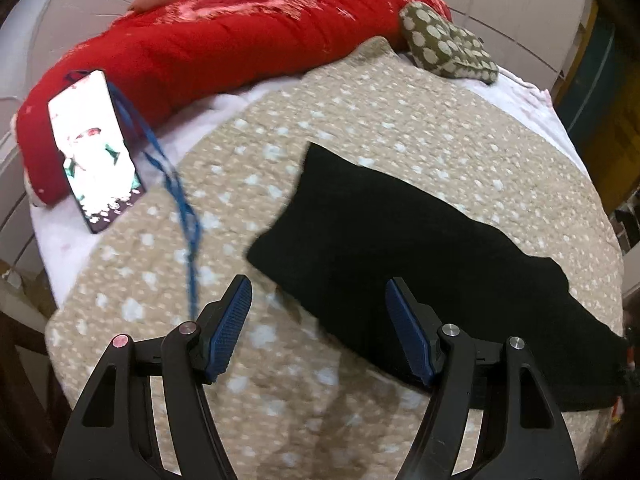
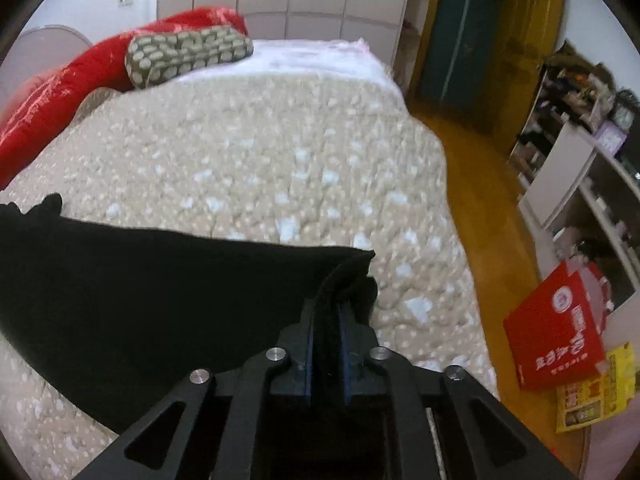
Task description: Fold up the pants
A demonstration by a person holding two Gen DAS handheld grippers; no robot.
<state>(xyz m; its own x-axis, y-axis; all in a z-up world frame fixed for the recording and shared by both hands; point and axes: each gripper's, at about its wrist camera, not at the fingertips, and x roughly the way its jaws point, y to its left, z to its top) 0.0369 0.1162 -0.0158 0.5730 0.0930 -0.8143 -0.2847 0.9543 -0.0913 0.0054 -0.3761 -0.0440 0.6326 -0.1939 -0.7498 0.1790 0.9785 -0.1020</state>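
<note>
Your bed's right edge drops to a wooden floor [image 2: 480, 184], and the beige quilt [image 2: 260, 152] beyond the pants [image 2: 140, 292] lies flat and bare up to the spotted pillow [image 2: 188, 54] and red blanket [image 1: 224, 36]. The quilt is puckered with pale flecks; the pants are matte black, a long soft strip. Your right gripper [image 2: 329, 312] is clamped on their bunched corner. Your left gripper [image 1: 318, 300] hovers spread wide, its right finger over the strip's near edge. A phone [image 1: 94, 148] leans on the blanket.
</note>
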